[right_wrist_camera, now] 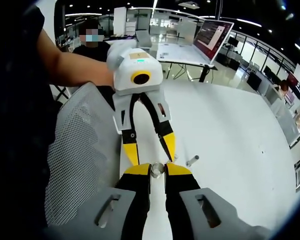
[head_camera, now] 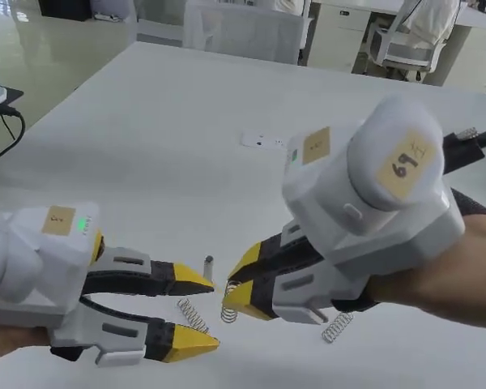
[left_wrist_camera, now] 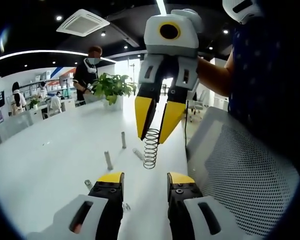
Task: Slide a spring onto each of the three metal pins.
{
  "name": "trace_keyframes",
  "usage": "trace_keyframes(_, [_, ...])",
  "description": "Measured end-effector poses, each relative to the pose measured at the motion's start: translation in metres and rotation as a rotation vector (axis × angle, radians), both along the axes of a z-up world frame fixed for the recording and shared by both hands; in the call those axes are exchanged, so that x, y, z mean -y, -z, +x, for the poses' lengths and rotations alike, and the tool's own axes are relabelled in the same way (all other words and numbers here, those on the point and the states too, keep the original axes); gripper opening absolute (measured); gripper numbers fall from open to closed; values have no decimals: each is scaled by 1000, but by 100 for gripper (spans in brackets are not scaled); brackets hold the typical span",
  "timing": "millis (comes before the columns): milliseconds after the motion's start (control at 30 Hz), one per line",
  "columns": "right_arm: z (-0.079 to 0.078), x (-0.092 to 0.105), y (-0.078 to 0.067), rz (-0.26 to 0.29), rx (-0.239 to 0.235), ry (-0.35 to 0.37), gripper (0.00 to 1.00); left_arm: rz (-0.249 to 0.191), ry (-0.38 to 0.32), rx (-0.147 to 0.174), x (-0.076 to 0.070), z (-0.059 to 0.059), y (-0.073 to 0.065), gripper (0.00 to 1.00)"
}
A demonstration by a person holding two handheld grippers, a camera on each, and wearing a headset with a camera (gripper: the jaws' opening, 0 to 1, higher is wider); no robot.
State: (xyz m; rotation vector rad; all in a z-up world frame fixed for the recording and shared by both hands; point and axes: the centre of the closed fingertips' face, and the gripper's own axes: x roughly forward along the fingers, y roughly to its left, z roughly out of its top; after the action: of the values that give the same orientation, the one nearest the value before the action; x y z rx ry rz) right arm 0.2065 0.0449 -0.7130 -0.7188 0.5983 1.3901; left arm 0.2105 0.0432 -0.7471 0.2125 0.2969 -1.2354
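Observation:
My right gripper [head_camera: 238, 285] is shut on a coil spring [head_camera: 229, 313] just above the white table [head_camera: 170, 146]. From the left gripper view that spring [left_wrist_camera: 150, 148] hangs down between the right gripper's yellow fingertips [left_wrist_camera: 144, 116]. In the right gripper view the spring [right_wrist_camera: 157, 169] sits between my own tips. My left gripper [head_camera: 199, 313] is open and faces it from the left, with nothing between its jaws. A short metal pin [head_camera: 208, 264] stands just behind the two grippers. Two upright pins [left_wrist_camera: 123, 140] [left_wrist_camera: 108, 160] stand on the table.
Two loose springs lie on the table, one [head_camera: 189, 309] by the left gripper's tips and one [head_camera: 337, 326] under the right gripper. A small white strip [head_camera: 263, 141] lies farther back. A mesh chair [right_wrist_camera: 80, 150] and a person [left_wrist_camera: 87, 72] stand beyond the table edge.

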Motion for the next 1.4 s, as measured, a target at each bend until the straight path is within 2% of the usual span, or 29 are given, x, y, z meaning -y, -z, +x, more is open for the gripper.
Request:
trace_keyframes(300, [16,-1,-2,26,10,33,8,-28,-119,-14,-26,8,1,39])
trace_keyframes(567, [30,1,0,33,22,64,8,-47,-201,-19,-40,13,5,51])
trace_keyframes(667, [37,0,-1,50,24,89,8,-68,-245,-21,-45,14,4,57])
trace_keyframes(800, [47,-1,1,54,46,112,8,-81,-288,-30,-53,14,8,62])
trace_keyframes(1167, [70,-13,6,80,47,158,8,-87,-342,-62,-61,10,17,70])
trace_keyframes(1400, [84,-19,20,51,25,180,8,-97,-343,-53,-58,9,14,73])
